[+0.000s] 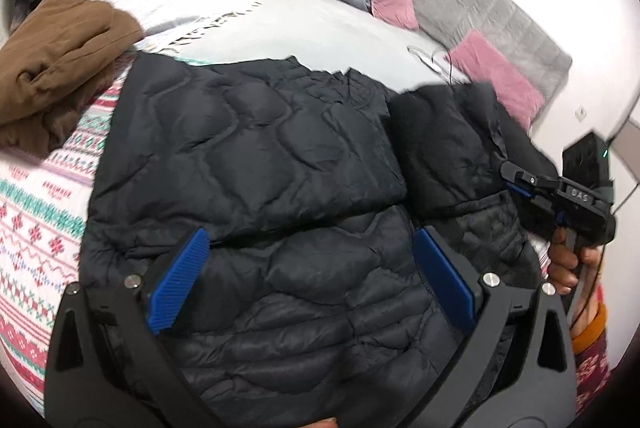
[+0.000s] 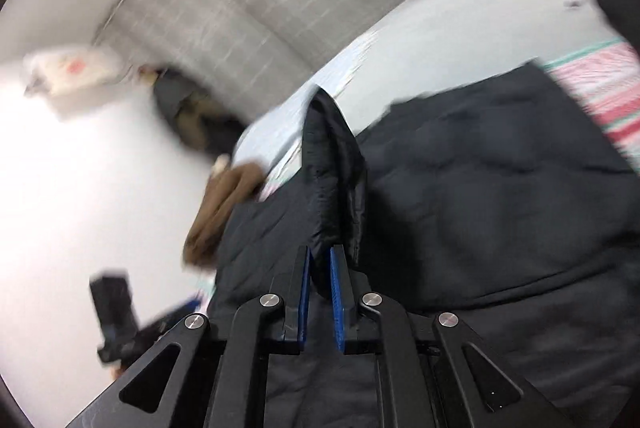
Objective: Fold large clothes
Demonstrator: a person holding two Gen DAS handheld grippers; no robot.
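On the far left of the bed (image 1: pixel 280 20), in the left wrist view, a brown garment (image 1: pixel 60 68) lies bunched on the patterned blanket (image 1: pixel 36 220), just beside the black quilted jacket (image 1: pixel 248 148). I judge that a wide sweep of the fold could drag this garment along or trap it under the jacket.

My left gripper (image 1: pixel 312 268) hovers over the jacket's near portion with its blue fingers (image 1: pixel 180 280) spread wide and nothing between them. The jacket lies across the bed with one panel already laid over its middle. With no hold on this side, the slick shell may slide toward the pull instead of creasing.

Further right, my right gripper (image 1: pixel 516 180) pinches the jacket's edge. In the right wrist view, the right gripper (image 2: pixel 318 288) is pressed onto a narrow ridge of fabric (image 2: pixel 332 168) that stands up between the fingers. The bite looks thin. The padding may slip out under load and the flap would then drop short of its line. That view is blurred, so I cannot confirm how deep the fabric sits.

At the far right, pink pillows (image 1: pixel 496 76) lie near the jacket's far corner and a thin cord (image 1: pixel 432 56) lies just beyond its top edge. An overshoot could snag either.
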